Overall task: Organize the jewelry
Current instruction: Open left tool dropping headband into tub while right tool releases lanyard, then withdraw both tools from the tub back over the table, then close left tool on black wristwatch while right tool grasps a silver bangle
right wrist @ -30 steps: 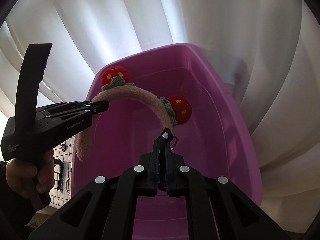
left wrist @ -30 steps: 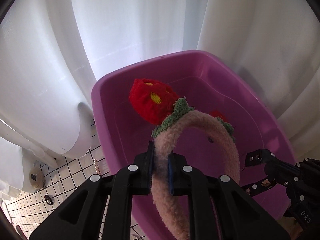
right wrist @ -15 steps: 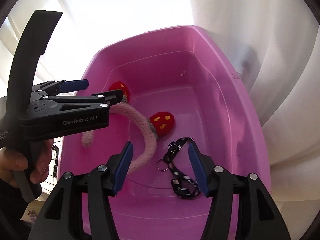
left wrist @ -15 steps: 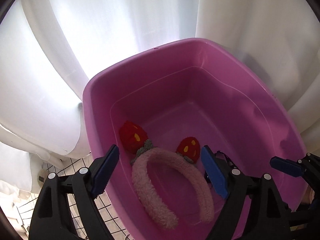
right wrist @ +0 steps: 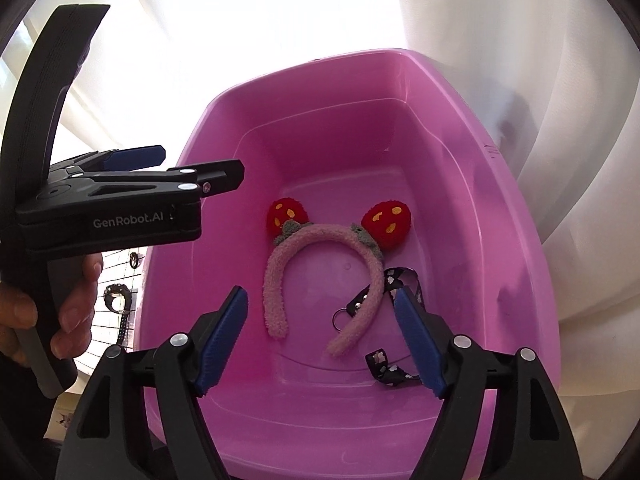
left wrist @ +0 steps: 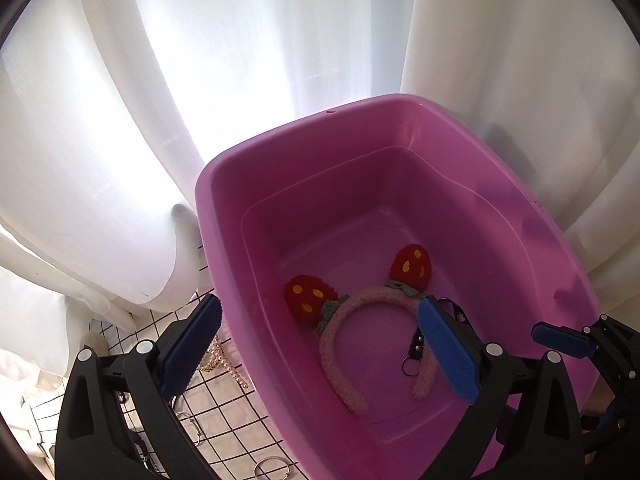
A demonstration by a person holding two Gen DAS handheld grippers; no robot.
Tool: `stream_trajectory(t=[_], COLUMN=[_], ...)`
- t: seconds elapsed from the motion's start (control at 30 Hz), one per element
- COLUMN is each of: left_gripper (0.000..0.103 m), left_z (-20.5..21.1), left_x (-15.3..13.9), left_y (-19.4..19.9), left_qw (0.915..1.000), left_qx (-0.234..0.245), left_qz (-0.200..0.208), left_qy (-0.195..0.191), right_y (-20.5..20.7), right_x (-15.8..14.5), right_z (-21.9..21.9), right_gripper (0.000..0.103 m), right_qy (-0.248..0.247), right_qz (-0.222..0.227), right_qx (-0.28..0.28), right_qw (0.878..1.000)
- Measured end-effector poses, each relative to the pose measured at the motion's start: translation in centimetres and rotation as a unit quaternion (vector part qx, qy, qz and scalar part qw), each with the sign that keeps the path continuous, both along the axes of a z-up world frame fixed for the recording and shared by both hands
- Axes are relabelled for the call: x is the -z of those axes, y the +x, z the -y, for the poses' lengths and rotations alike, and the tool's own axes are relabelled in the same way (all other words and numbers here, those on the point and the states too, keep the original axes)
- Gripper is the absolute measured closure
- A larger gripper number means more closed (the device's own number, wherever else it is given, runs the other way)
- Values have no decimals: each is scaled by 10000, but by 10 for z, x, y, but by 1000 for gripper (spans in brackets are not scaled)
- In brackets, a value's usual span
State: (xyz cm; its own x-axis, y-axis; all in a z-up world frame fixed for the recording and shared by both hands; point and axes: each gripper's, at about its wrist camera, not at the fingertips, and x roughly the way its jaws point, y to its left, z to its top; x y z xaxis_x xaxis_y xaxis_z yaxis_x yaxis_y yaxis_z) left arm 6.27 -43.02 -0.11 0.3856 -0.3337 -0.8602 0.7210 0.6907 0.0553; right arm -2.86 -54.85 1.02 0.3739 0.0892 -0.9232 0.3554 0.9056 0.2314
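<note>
A pink fuzzy headband (right wrist: 320, 240) with two red strawberry pompoms is seen lying flat on the floor of the purple plastic tub (right wrist: 516, 240), its arch toward the far wall and its two ends toward the cameras. A second ago it was clamped between the pads of the left gripper (left wrist: 320, 352) and held up over the tub; it has since been dropped, and half a second ago it already lay on the tub floor, nearer the left wall than now. A black patterned strap (right wrist: 386, 368) with a metal ring is found on the tub floor too, passing under the right-hand end of the headband; a second ago it was pinched in the right gripper (right wrist: 320, 340).

The jaws of the left gripper have just been opening and are now spread wide, with nothing gripped between them. The jaws of the right gripper have likewise just been opening and stand well apart, empty, above the near part of the tub. In the right wrist view the left gripper is seen from the side, held by a hand (right wrist: 60, 312) above the tub's left rim.

Beside the tub, on a white cloth with a black grid (left wrist: 224, 412), a string of pearls (left wrist: 224, 364) and metal rings (left wrist: 272, 468) are seen, untouched
</note>
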Motion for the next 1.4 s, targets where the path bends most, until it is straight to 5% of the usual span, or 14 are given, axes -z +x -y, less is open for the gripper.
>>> stream_trajectory(t=[0.27, 0.47, 0.67, 0.9, 1.2, 1.4], left_gripper=[6, 6, 6, 6, 6, 6], left_z=[-37, -92, -162, -280, -391, -427], left_x=[-24, -42, -54, -64, -20, 25], left_y=[13, 15, 25, 43, 50, 33], left_qw=[9979, 9935, 9913, 9772, 9731, 9758], left_qx=[-225, -473, -605, -1404, -2165, -2139], left_qz=[-127, 336, 434, 727, 628, 282], left_qy=[-592, -981, -1084, -1414, -476, -360], right_y=[-7, -8, 2, 17, 32, 24], right_x=[-23, -42, -55, -64, -45, -11], right_z=[-24, -53, -93, -155, -239, -271], right_gripper=[30, 29, 28, 24, 20, 20], right_qy=[35, -20, -2, 126, 127, 237], right_qz=[386, 780, 1041, 1344, 1164, 870], right_qx=[-161, -337, -453, -627, -879, -420], right_qw=[9991, 9964, 9935, 9889, 9892, 9950])
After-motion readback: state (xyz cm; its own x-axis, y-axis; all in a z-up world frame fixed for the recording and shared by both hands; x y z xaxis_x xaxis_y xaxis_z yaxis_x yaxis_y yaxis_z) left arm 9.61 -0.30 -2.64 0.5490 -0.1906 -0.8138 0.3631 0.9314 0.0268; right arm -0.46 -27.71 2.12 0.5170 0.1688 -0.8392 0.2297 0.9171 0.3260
